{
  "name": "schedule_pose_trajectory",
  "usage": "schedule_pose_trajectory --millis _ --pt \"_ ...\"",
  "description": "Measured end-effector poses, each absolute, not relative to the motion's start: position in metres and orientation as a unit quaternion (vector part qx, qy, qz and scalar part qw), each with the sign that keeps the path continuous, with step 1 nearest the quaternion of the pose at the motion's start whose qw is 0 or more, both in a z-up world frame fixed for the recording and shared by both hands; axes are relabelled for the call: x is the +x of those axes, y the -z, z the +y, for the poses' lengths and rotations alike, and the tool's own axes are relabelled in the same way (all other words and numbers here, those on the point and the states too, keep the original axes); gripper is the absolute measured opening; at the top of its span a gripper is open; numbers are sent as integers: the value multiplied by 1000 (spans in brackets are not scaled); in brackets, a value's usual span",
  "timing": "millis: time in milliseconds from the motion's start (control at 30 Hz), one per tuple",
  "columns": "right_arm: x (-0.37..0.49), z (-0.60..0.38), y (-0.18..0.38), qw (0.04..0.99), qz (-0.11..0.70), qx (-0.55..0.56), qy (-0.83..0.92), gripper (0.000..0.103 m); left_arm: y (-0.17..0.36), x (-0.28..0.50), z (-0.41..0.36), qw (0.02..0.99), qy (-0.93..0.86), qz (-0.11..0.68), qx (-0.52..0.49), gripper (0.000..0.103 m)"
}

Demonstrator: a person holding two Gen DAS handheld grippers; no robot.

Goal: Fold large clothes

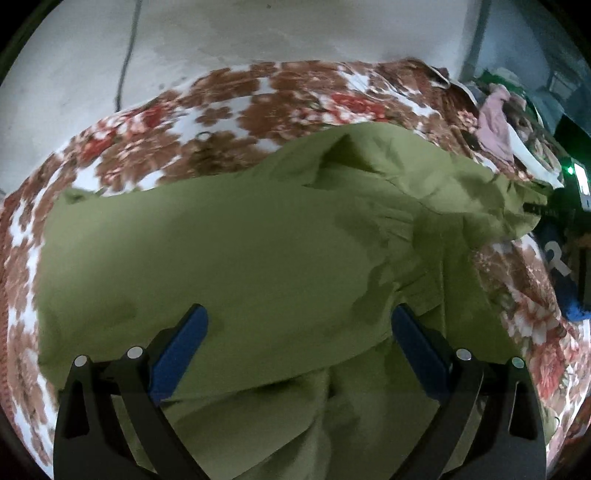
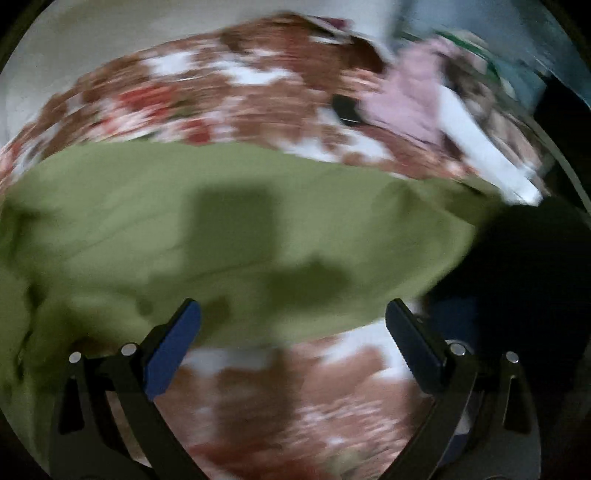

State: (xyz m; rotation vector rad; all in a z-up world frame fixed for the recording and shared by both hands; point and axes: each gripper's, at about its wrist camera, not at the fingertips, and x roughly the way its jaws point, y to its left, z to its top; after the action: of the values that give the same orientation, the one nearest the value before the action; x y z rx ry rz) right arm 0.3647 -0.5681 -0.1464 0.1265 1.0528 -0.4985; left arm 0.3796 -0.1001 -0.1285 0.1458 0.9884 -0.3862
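Garment: green cloth [image 1: 236, 251] spread flat across floral bedsheet [image 1: 229, 99], covering most of the near and middle area in left wrist view. Right part of it is rumpled, with a raised fold toward the far right; a second layer shows at the near edge under the main panel.

Left gripper [image 1: 299, 321]: jaws wide apart, nothing between them, over the cloth's near portion.

Right gripper [image 2: 293, 314]: jaws also wide apart, nothing held, at the cloth's near edge [image 2: 236, 229] with bare sheet [image 2: 277, 398] beneath. Right wrist view is motion-blurred, so contact with the fabric can't be told.

Pile of other clothes, pink piece [image 2: 402, 99] on top, sits far right on the sheet. Pale wall [image 1: 258, 33] behind.
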Motion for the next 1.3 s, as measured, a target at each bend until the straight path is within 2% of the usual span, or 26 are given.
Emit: schedule_pose_trajectory --millis 233,500,567,600,633,700,767,933,1000,1300 --pt "359 -666 159 795 479 169 332 98 156 398 -133 850 187 488 62 98" --pt "371 -691 157 792 437 217 368 99 174 421 -145 847 175 501 29 98" --pt "374 -691 161 790 434 219 373 96 175 424 -143 848 169 501 18 98" --pt "374 -692 163 789 433 220 377 85 175 426 -141 849 167 501 16 98" --pt "375 -692 164 786 434 220 381 68 175 426 -139 850 163 501 12 98" --pt "373 -696 169 779 437 235 383 52 175 428 -133 850 156 502 1 98" --pt "370 -701 175 777 437 246 381 45 177 430 -125 849 151 506 -11 98" --pt "364 -707 181 783 434 238 376 9 182 430 -103 846 135 514 -34 98" --pt "364 -705 179 789 438 232 364 4 183 427 -96 846 128 516 -37 98" --pt "376 -681 155 821 427 190 328 3 176 415 -72 855 110 506 -13 98"
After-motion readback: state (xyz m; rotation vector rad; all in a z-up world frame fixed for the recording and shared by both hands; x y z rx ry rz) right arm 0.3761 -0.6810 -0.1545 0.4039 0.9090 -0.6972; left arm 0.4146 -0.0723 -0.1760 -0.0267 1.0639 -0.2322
